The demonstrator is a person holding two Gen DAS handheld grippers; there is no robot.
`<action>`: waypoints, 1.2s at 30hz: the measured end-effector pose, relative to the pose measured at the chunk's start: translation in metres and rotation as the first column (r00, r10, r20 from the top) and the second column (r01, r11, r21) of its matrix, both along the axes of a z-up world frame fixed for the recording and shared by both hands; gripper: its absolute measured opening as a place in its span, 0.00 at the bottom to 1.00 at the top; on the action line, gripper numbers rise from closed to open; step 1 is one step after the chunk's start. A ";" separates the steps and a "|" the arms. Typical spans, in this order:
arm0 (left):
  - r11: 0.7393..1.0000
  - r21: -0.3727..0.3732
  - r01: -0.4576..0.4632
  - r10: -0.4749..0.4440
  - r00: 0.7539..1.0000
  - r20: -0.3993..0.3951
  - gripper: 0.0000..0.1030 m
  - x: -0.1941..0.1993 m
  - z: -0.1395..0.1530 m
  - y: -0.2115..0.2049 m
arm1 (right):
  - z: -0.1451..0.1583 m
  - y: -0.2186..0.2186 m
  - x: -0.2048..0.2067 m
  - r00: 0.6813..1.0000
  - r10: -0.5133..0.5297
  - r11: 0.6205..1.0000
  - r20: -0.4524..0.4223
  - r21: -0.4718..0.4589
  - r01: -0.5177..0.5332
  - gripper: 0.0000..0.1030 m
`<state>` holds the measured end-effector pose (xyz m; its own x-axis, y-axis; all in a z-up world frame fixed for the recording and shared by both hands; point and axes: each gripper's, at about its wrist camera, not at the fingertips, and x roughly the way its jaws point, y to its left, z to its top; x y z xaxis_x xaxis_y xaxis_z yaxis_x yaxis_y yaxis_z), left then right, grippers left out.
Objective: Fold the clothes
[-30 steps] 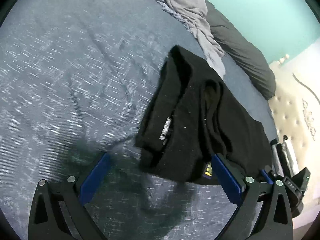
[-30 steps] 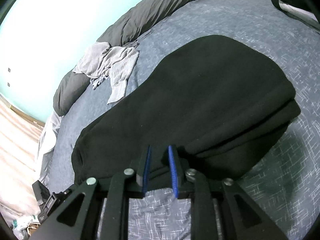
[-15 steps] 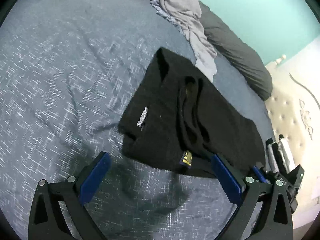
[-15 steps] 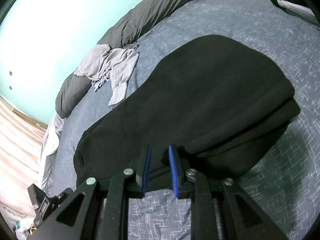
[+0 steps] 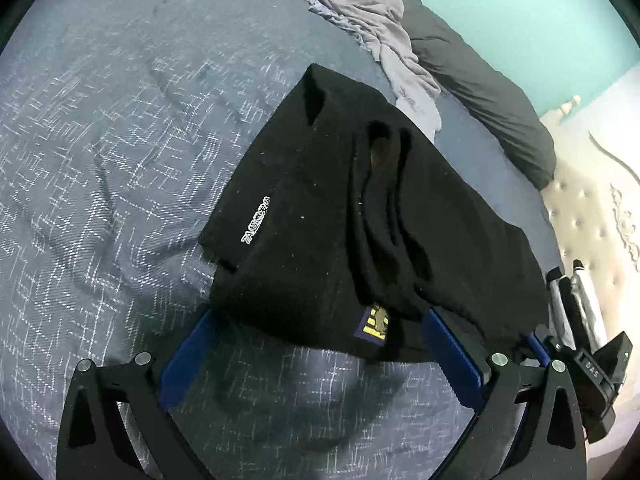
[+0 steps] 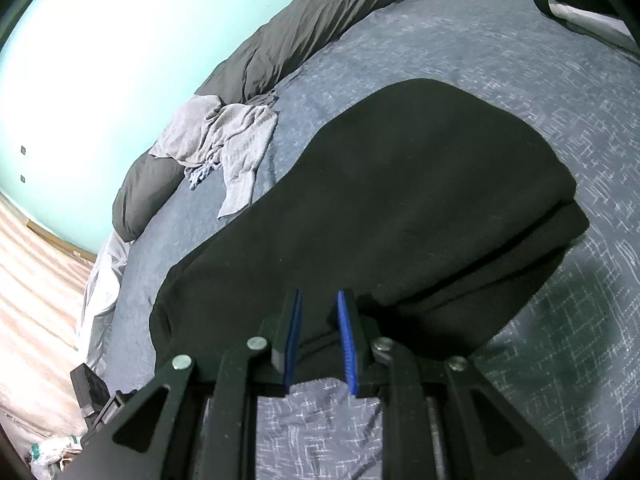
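A black folded garment point(image 5: 320, 216) lies on the blue-grey bedspread point(image 5: 100, 160), a white printed mark on its left flap and a purple-and-yellow tag at its near edge. My left gripper point(image 5: 318, 316) stands wide open just short of that near edge, a blue pad on either side of it and neither touching the cloth. In the right wrist view the same garment point(image 6: 400, 200) fills the middle, and my right gripper point(image 6: 320, 300) is shut on its near hem. The right gripper point(image 5: 536, 344) also shows in the left wrist view, at the garment's right corner.
A crumpled grey garment point(image 6: 224, 140) lies farther up the bed against a dark grey duvet roll point(image 6: 312, 28). Folded clothes point(image 6: 580, 4) sit at the far corner. A tufted headboard point(image 5: 588, 216) and a teal wall bound the bed; the floor point(image 6: 36, 280) drops off at the left.
In the left wrist view the garment has slid leftward as the left gripper moved to the right along its near edge. The right wrist view is almost unchanged, its grip the same.
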<state>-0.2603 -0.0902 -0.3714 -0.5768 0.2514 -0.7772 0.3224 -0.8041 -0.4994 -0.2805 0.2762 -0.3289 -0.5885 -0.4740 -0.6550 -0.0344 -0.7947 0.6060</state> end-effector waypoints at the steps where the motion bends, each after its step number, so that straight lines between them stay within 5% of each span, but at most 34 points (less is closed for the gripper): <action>1: 1.000 0.009 -0.005 0.005 1.000 -0.004 0.99 -0.001 0.000 -0.002 | 0.000 0.000 0.000 1.000 0.002 1.000 0.000 0.001 -0.002 0.18; 22: 0.977 0.210 -0.016 0.034 0.996 -0.081 0.98 -0.005 -0.008 -0.015 | -0.007 0.016 0.000 1.000 -0.009 1.000 0.012 -0.022 0.009 0.18; 27: 0.977 0.211 0.016 0.002 0.997 -0.083 0.98 -0.004 -0.008 -0.006 | -0.007 0.017 0.000 1.000 -0.009 1.000 0.011 -0.025 0.010 0.18; 36: 0.983 0.183 0.006 0.010 0.996 -0.088 0.82 -0.015 -0.016 -0.012 | -0.009 0.019 -0.001 1.000 -0.017 0.999 0.012 -0.028 0.018 0.18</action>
